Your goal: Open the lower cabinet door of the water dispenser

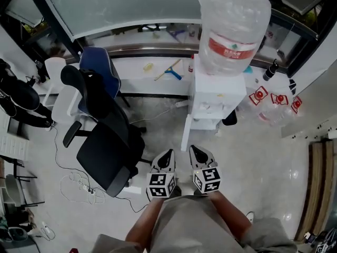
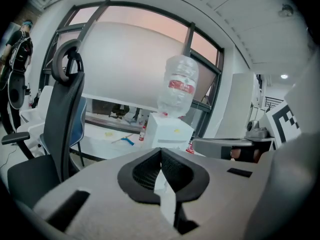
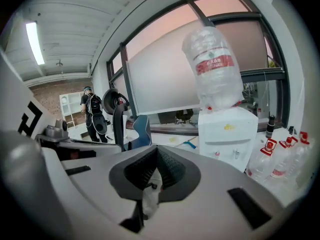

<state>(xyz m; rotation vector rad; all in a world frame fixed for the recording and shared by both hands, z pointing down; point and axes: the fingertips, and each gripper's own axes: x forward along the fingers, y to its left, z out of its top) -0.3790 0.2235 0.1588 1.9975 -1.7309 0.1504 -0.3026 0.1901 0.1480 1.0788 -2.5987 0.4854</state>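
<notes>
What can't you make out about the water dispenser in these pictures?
Lower cabinet of the water dispenser: in the gripper views, hidden behind the left gripper and right gripper.
Cabinet inside: head view looks steeply down, dispenser's top covers it.
Bottle label print: too small in every view.

We see a white water dispenser (image 1: 218, 91) standing upright on the pale floor (image 1: 263, 162) by the window ledge. A clear bottle (image 1: 234, 25) with a red label sits upended on top. Two small taps (image 3: 235, 153) show on its front. Its lower cabinet door (image 1: 186, 133), a plain white panel, stands swung open at the left edge, pointing toward us.
</notes>
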